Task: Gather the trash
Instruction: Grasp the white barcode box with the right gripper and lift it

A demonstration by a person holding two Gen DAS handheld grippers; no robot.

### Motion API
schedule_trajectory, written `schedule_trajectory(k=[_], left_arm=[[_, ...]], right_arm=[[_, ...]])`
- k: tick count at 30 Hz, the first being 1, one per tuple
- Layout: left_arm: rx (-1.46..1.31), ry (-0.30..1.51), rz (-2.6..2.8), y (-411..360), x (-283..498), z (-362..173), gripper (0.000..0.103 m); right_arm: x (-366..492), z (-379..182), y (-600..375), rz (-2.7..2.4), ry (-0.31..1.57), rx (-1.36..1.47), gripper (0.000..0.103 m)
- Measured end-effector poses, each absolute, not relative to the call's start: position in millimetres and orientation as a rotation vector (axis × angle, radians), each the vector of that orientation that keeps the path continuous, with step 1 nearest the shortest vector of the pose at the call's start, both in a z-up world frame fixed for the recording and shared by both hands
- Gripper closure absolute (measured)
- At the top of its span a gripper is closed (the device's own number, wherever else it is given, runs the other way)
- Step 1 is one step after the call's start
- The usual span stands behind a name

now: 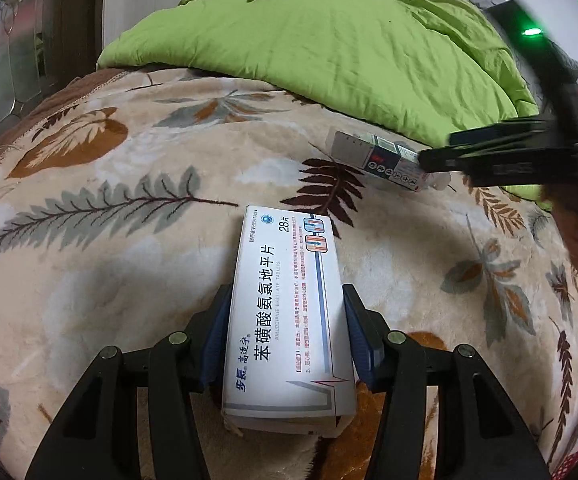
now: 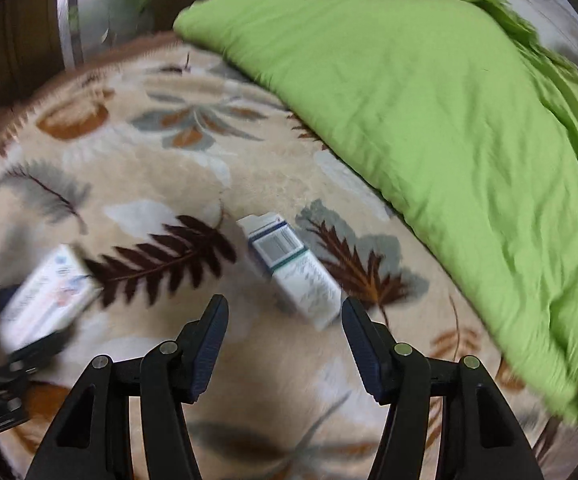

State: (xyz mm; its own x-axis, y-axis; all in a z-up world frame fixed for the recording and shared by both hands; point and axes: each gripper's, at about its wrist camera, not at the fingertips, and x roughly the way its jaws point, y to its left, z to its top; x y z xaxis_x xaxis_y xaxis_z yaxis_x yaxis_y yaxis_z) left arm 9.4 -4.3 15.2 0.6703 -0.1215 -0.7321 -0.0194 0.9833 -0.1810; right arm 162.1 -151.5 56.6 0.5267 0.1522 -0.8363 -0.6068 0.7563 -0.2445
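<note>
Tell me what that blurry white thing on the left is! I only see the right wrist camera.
Observer: A flat white cardboard medicine box with blue print; the left wrist view shows it sharply.
Operator: Is somebody holding it?
Observer: Yes, the left gripper has its blue pads pressed on both long sides.
Operator: And my gripper?
Observer: Seen from there, the right gripper overlaps one end of the small white-and-grey carton, beside the green quilt.

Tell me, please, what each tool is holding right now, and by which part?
The left tool grips the white tablet box by its two long sides, about mid-length. The right tool is open and holds nothing; the smaller box lies on the blanket ahead of it.
</note>
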Motion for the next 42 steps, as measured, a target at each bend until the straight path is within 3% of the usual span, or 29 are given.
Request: schedule_trajectory(k=[9,12,15,27,42], left_arm=[[-0.183,0.847,-0.071,-5.3,15.2,12.1,0.051],[-0.178,0.849,-0.07,-6.1,15.8,11.9,0.051],[-0.179,0.847,-0.068,-6.2,15.9,12.1,0.051],[-0.136,0.774,-0.08,-17.0,-2.2,26.6,0.051],[0.024,0.633,-0.153,-40.8,-83.7,65.6,0.051]], right_arm=[[210.7,20.4,-134.2,0.503,1.004,-0.636,0.041],[211.1,15.7,-138.2,0.507,1.03,-0.565,0.055],[198.1,23.2,-145.5,0.487,1.01,-0.487,0.056],[46.2,64.7,-229.8,0.302,0.903,0.349,0.059],[-117.3,54.6,-252.1,0.261,0.71,0.518,0.059]])
